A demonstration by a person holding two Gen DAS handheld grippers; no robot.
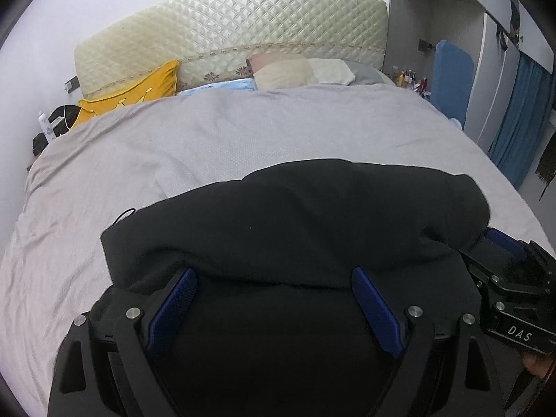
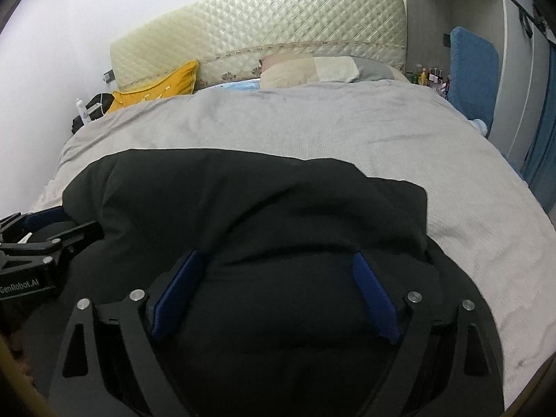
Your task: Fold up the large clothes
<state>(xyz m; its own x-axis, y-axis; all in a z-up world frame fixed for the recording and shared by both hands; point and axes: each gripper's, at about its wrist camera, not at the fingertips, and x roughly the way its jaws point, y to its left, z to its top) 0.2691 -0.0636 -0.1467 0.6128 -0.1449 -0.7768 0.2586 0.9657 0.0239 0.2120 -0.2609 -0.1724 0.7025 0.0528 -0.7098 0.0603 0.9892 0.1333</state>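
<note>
Black garment (image 1: 295, 215) bunched on bed (image 1: 139, 160), fold laid over; left tool (image 1: 274, 278) and right tool (image 2: 276, 260) both spread wide, clamping nothing; next: flatten, regrip edge for further fold

Near part of black garment (image 1: 295, 215) cut off by lower frame edges, folds lost in uniform dark. Small bottles (image 2: 429, 77) beside headboard (image 2: 278, 24) too small to identify (labels unreadable). Bedside clutter (image 1: 52, 128) partly hidden behind grey cover (image 1: 208, 139).

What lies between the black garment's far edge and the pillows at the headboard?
Only bare grey bedspread lies between the black garment and the pillows; both wrist views show it.
</note>
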